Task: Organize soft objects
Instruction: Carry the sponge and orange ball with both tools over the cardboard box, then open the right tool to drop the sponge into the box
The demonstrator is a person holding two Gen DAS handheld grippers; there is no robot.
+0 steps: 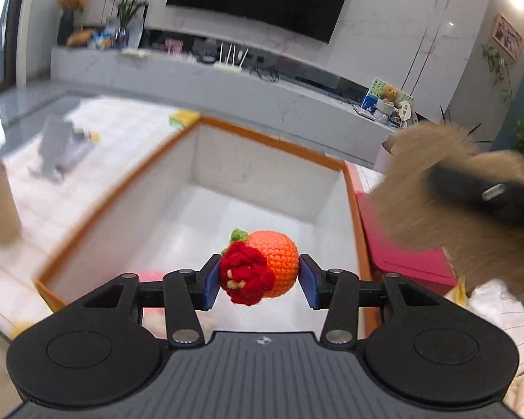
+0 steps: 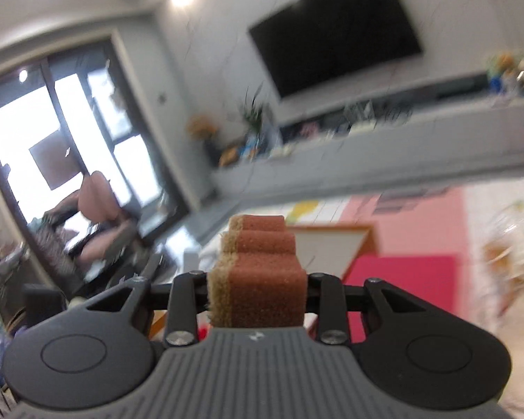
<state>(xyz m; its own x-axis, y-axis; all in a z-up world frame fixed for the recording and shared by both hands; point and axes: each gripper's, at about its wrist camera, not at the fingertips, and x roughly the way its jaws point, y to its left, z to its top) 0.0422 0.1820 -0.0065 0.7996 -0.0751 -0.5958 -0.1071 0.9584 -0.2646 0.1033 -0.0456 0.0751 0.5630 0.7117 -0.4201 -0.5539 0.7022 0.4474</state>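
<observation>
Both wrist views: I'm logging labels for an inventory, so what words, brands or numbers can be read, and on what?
No readable words or numbers in either view.
Left gripper: small white emblem on its body, no letters.
Right gripper: the same emblem.
Picture card on the shelf: print too small to read.
Framed picture: too blurred.

My left gripper [image 1: 258, 279]: black linkage arms, silver screws, blue pads [image 1: 309, 281], grey ribbed body with a small white emblem, two round black housings. My right gripper [image 2: 256, 293]: the same black arms, silver screws, grey ribbed body, emblem.
</observation>
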